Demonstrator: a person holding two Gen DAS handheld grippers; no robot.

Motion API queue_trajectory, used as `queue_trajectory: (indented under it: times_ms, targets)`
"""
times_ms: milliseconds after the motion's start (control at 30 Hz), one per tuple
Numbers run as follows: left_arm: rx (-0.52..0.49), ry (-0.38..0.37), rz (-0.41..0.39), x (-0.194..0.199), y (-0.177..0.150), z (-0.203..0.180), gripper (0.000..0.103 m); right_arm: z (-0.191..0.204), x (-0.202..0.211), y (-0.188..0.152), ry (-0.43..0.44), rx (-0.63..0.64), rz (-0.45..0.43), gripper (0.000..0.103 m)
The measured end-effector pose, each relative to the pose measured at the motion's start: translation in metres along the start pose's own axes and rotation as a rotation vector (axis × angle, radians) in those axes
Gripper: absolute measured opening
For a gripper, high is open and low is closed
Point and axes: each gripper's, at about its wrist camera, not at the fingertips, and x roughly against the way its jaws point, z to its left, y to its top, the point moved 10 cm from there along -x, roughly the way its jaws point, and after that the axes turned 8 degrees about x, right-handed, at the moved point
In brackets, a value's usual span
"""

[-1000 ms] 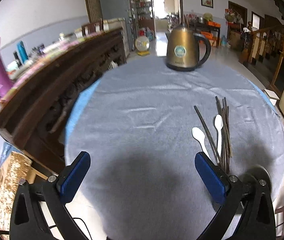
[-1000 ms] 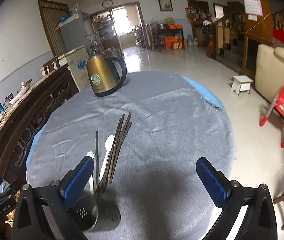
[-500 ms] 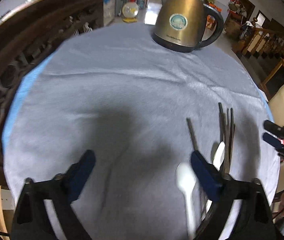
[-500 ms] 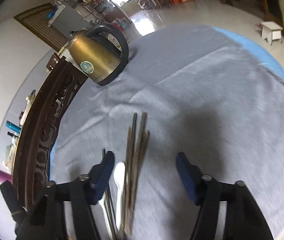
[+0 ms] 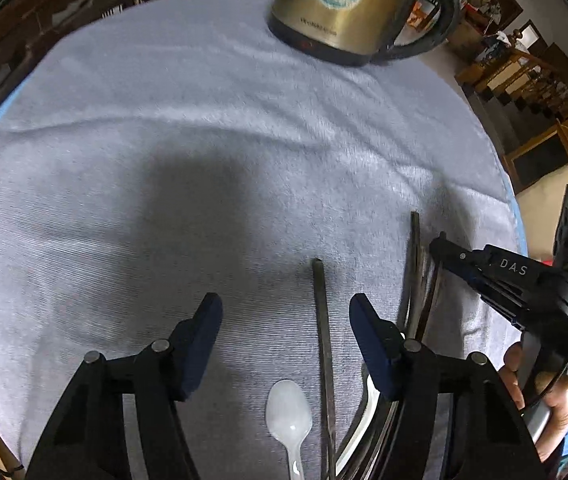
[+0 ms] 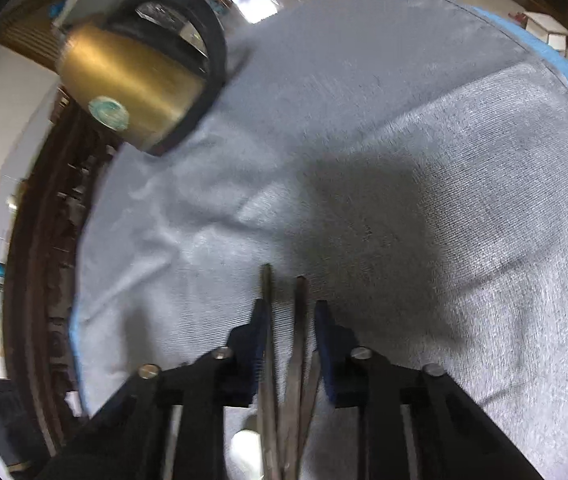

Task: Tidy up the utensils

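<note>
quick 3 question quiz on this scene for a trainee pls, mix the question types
1. What lies between the fingers of the right claw?
A. chopsticks
B. a fork
C. a knife
2. True or false: the white spoon stands inside the kettle.
3. Fill in: the kettle stands on a grey ____.

Key
1. A. The right claw's jaws have just been closing, with the chopsticks between them.
2. False. It lies flat on the cloth.
3. cloth
</note>
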Motion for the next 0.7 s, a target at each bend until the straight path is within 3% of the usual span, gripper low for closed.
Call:
queue_trajectory:
  times_ms: [33,133,200,333,367,467,533,600,700]
  targets:
    - [0.0,-0.001,0.008,-0.003,-0.001,-0.001,0.067,-0.001,-0.001,0.0,-0.001,-0.001,-0.008,0.008]
    - [0.007,-0.008,0.03,-0.011,-0.001,-0.004,0.064,-0.005,0.01,0.003,0.002,0.007,-0.064,0.008]
    - [0.009,-0.017,0.047,-0.018,-0.001,-0.009,0.053,-0.006,0.02,0.003,0.056,0.0,-0.092,0.008]
    - [-0.002,-0.022,0.05,-0.025,0.002,-0.019,0.047,-0.011,0.048,0.0,0.135,0.0,-0.153,0.007]
    - [-0.008,-0.021,0.054,-0.027,0.002,-0.021,0.043,-0.011,0.056,-0.002,0.151,-0.002,-0.17,0.007]
    - [0.004,-0.046,0.066,-0.03,0.004,-0.026,0.016,-0.016,0.082,-0.008,0.201,-0.003,-0.227,0.007]
    - [0.002,-0.046,0.052,-0.03,0.005,-0.027,0.007,-0.018,0.096,-0.014,0.229,-0.01,-0.255,0.007]
    - [-0.011,-0.06,0.052,-0.031,0.002,-0.031,0.005,-0.02,0.111,-0.017,0.259,-0.018,-0.283,0.007]
    - [-0.019,-0.091,-0.01,-0.013,0.002,-0.034,0.005,-0.018,0.13,-0.023,0.282,-0.004,-0.325,0.007]
